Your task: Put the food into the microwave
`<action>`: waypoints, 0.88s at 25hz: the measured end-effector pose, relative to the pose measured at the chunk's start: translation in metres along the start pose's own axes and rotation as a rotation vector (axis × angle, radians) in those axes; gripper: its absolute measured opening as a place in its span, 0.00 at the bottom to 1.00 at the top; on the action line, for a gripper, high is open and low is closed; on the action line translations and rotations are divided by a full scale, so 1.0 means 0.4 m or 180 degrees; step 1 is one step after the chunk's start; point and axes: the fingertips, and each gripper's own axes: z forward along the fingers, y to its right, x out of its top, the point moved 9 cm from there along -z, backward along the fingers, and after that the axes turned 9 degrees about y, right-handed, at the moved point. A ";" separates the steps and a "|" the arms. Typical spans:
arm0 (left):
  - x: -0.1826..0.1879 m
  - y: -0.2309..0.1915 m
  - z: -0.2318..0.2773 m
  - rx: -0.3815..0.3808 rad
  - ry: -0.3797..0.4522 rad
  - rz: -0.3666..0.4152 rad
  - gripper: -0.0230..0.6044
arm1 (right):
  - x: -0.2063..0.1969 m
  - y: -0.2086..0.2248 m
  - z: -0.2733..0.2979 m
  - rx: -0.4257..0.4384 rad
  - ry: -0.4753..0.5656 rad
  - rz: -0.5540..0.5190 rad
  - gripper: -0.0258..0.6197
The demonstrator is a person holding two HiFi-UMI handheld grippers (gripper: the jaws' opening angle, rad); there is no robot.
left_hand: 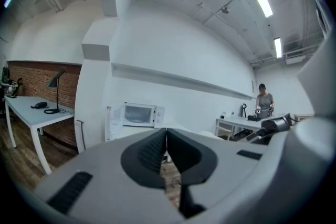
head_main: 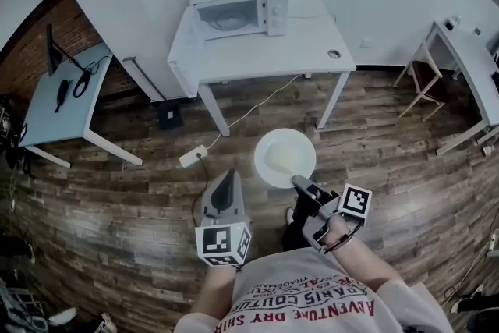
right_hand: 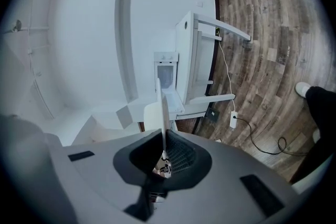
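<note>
My right gripper (head_main: 299, 182) is shut on the near rim of a white plate (head_main: 285, 157) that carries a pale yellowish food (head_main: 281, 160), held over the wooden floor. In the right gripper view the plate (right_hand: 164, 113) shows edge-on, rising from between the pads of that gripper (right_hand: 165, 152). To the plate's left my left gripper (head_main: 227, 177) is shut and holds nothing; its pads (left_hand: 166, 136) meet. The white microwave (head_main: 238, 15) stands ahead on a white table (head_main: 312, 43) with its door (head_main: 185, 47) swung open to the left. It also shows as the microwave (left_hand: 137, 114) and the microwave (right_hand: 167, 73).
A power strip (head_main: 192, 157) with its cable lies on the floor before the table. A grey desk (head_main: 62, 97) with a lamp stands at the left, another white table (head_main: 468, 66) and a wooden stool (head_main: 421, 82) at the right. A person (left_hand: 264, 102) stands far off.
</note>
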 end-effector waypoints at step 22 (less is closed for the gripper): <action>-0.007 -0.033 0.541 0.0105 -0.0018 -0.0036 0.05 | 0.416 -0.077 0.375 -0.0030 -0.0163 -0.0004 0.08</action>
